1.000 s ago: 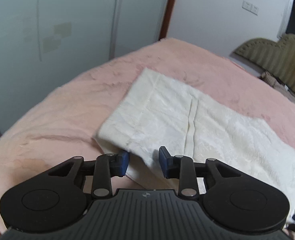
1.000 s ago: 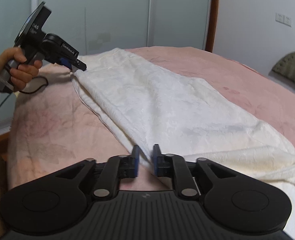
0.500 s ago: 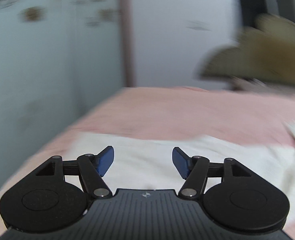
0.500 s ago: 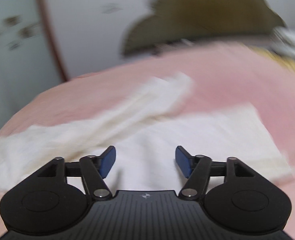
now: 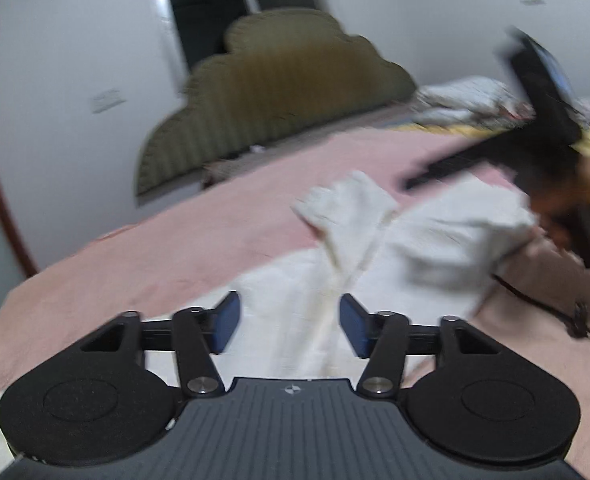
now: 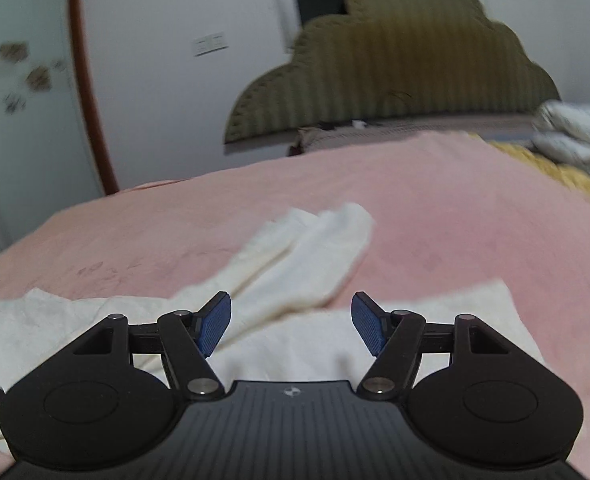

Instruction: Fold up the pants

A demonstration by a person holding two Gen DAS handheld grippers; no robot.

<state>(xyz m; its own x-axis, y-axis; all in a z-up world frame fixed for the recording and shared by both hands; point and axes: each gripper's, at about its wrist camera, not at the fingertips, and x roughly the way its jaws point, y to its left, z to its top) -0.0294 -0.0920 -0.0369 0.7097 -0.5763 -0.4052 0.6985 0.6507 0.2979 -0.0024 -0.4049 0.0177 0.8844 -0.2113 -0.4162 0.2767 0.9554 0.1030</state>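
Cream white pants (image 5: pixel 395 256) lie folded over on a pink bed cover (image 5: pixel 199 240). Their leg ends (image 6: pixel 327 236) point toward the headboard. My left gripper (image 5: pixel 289 326) is open and empty just above the near part of the pants. My right gripper (image 6: pixel 291 322) is open and empty above the pants (image 6: pixel 295 344). In the left wrist view the right gripper's body (image 5: pixel 543 116) shows blurred at the right, held in a hand above the far side of the pants.
An olive scalloped headboard (image 6: pixel 395 64) stands at the far end of the bed. Bunched bedding (image 6: pixel 575 132) and a yellow cloth (image 6: pixel 555 168) lie at the far right. A white wall and a wardrobe door with a brown frame (image 6: pixel 83 80) stand at the left.
Both grippers have let go of the pants, opened wide and swung round toward the headboard. The pants now lie folded over, with the leg ends on top.
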